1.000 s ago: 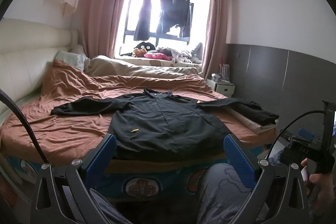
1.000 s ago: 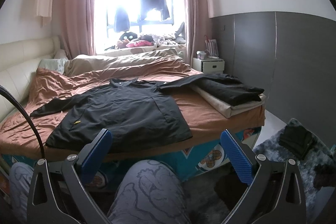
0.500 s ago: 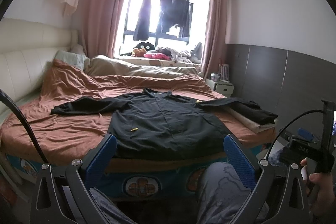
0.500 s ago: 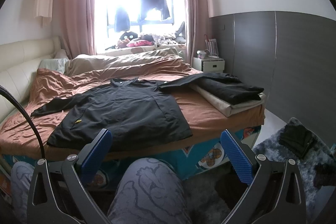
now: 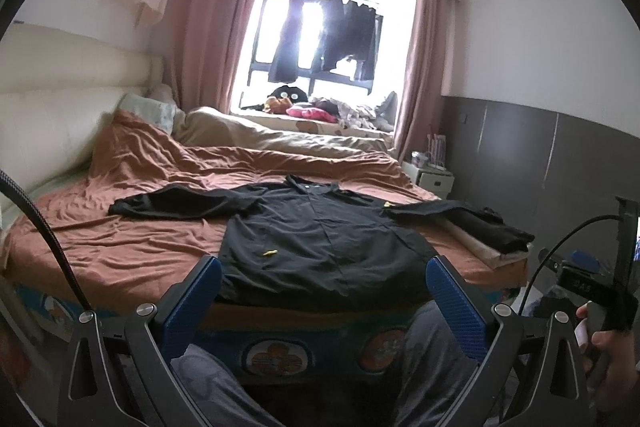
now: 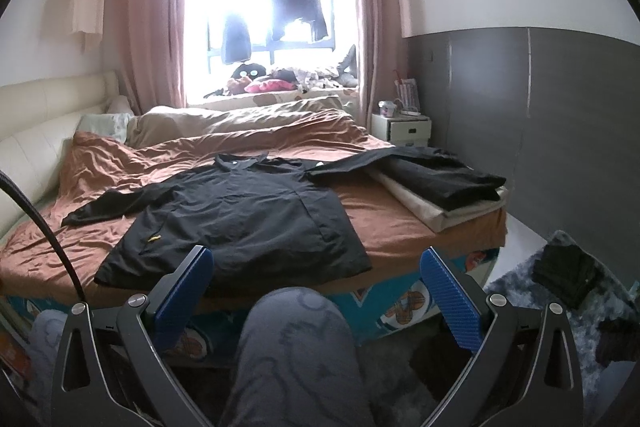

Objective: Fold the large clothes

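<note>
The black long-sleeved jacket point(image 5: 320, 239) lies spread flat and wholly unfolded on the rust-brown bed point(image 5: 120, 247) at twelve o'clock, both sleeves outstretched, while the left gripper point(image 5: 324, 291) and right gripper point(image 6: 316, 291) hover short of it, jaws wide apart and empty, so every fold remains.

The black shirt point(image 6: 240, 211) is matt woven cloth, smooth across the body. Under it the rust-brown sheet point(image 6: 384, 227) is soft cloth, heavily creased toward the bed's head edge. The headboard point(image 5: 52, 107) looks like cream padded leather with a faint sheen. Both grippers' pads point(image 6: 448, 299) are blue ribbed plastic on matt black frames.
</note>
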The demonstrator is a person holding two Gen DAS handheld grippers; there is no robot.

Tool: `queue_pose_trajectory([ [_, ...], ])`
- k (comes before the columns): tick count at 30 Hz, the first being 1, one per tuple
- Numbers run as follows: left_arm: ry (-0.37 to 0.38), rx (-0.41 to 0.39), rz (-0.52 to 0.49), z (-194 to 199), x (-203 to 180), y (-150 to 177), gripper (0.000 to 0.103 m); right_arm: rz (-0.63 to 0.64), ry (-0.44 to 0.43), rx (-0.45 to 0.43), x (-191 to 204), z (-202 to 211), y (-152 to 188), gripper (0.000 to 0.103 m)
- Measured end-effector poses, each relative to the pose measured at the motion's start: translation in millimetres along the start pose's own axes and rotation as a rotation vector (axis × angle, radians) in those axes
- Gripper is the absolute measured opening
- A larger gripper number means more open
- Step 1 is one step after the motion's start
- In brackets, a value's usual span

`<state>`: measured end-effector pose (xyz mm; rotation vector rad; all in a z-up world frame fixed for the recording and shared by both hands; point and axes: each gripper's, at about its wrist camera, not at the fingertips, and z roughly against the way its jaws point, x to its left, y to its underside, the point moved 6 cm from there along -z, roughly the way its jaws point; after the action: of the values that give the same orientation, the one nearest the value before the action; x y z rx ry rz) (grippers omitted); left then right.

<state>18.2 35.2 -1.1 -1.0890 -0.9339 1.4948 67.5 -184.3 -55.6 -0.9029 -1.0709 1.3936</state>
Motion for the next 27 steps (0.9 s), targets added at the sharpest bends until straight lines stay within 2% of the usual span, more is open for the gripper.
queue_pose_trajectory([
  [7,-0.040,0.011,0.038,-14,29,-7,0.102,0.021,-0.030,0.004,11,-26,-6,0.103],
  [20,-0.140,0.054,0.092,-79,94,-29,0.103,-0.024,-0.114,0.042,26,-106,-43,0.103],
  [27,-0.189,0.087,0.134,-115,128,-39,0.102,-0.005,-0.158,0.058,42,-146,-60,0.103],
])
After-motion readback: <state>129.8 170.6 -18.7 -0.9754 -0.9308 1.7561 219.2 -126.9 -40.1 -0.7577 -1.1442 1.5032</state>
